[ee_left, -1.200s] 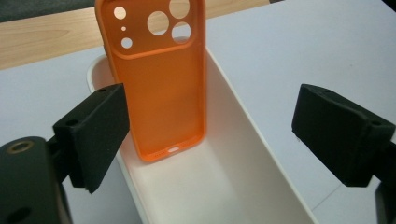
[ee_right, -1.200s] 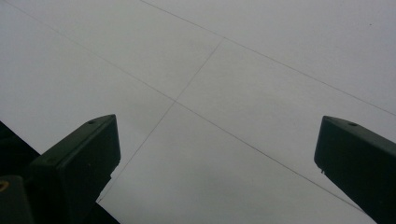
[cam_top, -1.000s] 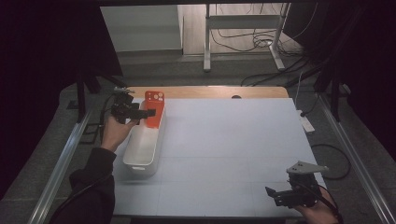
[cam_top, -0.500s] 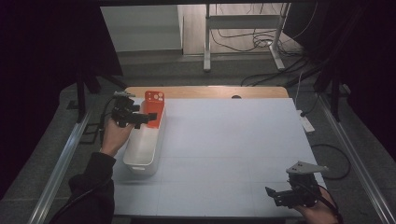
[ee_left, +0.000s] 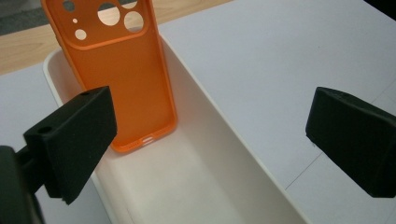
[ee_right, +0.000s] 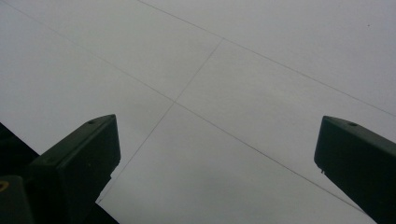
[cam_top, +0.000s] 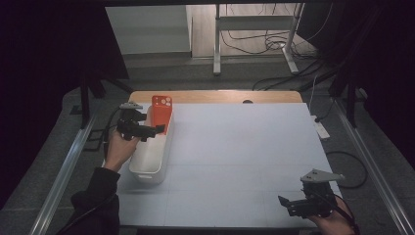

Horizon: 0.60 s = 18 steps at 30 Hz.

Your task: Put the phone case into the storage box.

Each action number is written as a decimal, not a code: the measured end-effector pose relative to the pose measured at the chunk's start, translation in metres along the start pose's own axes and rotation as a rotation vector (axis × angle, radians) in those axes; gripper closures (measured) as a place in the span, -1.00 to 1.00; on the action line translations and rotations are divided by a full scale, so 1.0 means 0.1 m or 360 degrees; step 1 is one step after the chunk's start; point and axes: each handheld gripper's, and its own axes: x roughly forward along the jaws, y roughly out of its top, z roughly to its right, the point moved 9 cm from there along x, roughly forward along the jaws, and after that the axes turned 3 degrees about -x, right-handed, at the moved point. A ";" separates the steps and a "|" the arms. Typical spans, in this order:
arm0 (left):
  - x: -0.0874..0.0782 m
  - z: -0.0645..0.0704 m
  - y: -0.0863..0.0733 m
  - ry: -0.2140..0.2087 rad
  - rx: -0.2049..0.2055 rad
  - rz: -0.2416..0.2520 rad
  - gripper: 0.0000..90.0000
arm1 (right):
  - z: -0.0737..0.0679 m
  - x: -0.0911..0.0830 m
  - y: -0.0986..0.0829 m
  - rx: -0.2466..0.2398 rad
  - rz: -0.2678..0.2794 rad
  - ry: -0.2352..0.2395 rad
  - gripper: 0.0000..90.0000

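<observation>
Tongs in your left hand (cam_top: 157,129) gape wide over the white tray (cam_top: 147,169), where an orange phone case (cam_top: 162,113) leans upright, unmarked. Your right tongs (cam_top: 284,204) hang open above the bench (cam_top: 244,147).

We see the orange phone case (ee_left: 123,79) as soft-looking matt plastic or rubber, smooth, propped in the white tray (ee_left: 187,186), whose smooth plastic walls carry a faint sheen. Beside the tray, the table sheet (cam_top: 244,156) looks like matt white paper or laminate. Beyond the tray's far end runs a strip of pale, smooth wood (cam_top: 220,96).
</observation>
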 end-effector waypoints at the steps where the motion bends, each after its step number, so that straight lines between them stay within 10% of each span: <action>1: -0.01 0.01 0.00 -0.0014 0.0000 0.0011 -0.94 | 0.00 0.00 0.00 0.0001 0.0001 0.0000 -1.00; 18: -0.12 0.15 -0.11 -0.0075 0.0041 0.0068 -0.97 | -0.01 0.00 0.00 -0.0016 0.0006 0.0000 -1.00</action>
